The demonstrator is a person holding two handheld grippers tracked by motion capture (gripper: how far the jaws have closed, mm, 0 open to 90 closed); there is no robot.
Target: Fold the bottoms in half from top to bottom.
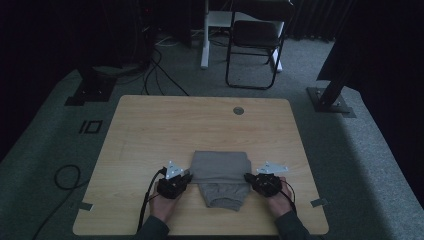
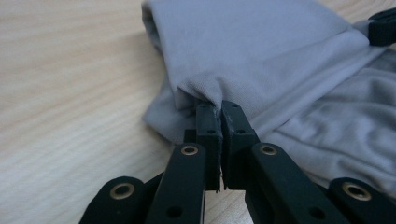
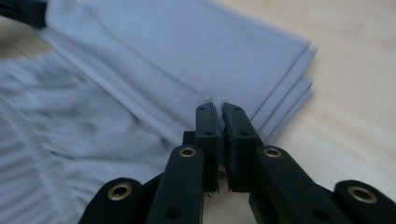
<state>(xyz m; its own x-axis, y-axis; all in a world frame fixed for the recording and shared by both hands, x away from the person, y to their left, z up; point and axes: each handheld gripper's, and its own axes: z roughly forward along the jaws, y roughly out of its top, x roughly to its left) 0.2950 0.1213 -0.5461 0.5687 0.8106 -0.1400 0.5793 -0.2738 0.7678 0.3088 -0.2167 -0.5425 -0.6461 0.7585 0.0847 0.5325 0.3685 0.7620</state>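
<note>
The folded grey garment (image 1: 221,175) lies between both claws, left claw (image 1: 189,176) and right claw (image 1: 247,176) each clenched on its edge.

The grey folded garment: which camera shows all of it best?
The high view: the whole grey garment lies on the table between both grippers. The left gripper view shows one pinched edge; the right gripper view, stacked fold layers.
</note>
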